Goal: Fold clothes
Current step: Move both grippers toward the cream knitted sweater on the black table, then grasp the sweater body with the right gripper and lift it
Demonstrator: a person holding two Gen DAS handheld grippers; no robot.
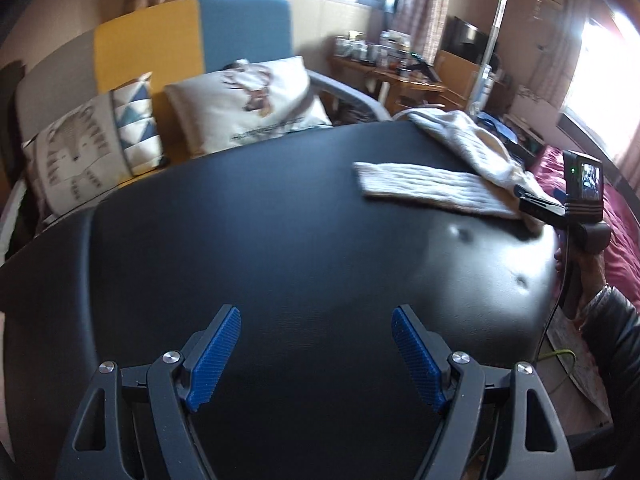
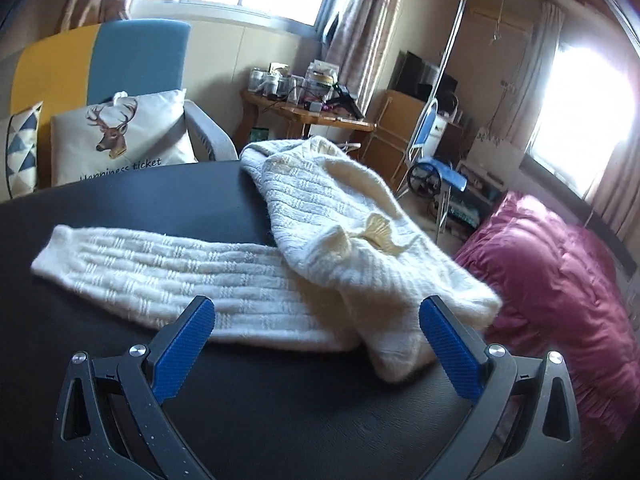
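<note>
Cream knit sweater (image 2: 320,240) lies on the black table (image 2: 280,420), toward its far-right edge: one sleeve (image 2: 168,276) stretched flat out to 9 o'clock, body bunched and doubled over at 1 o'clock, a corner hanging past the table edge at 3 o'clock above the magenta duvet (image 2: 560,280). Right gripper (image 2: 316,344) hovers just short of the sweater's near hem, fingers spread wide, nothing held. Left gripper (image 1: 316,354) also spread wide and empty, over bare table, well apart from the garment, which sits at its 1–2 o'clock. Layout fits either a half-arranged garment or one just dropped there; can't tell which. Risks, as a judgement: the overhanging corner could drag the knit off onto the duvet if tugged from the sleeve side; fuzzy thick knit could get pinched through two layers at the overlap, pulling sleeve and body together; slick tabletop lets the whole piece slide instead of folding. View differences: right wrist shows the rib pattern, a yellowish bow-like detail (image 2: 376,234) and the overhang; left wrist shows none of that but shows the right tool from outside, its screen (image 1: 588,178) lit, the holding hand (image 1: 588,276) with a dark sleeve, and the couch pillows (image 1: 248,100) at 11 o'clock.
</note>
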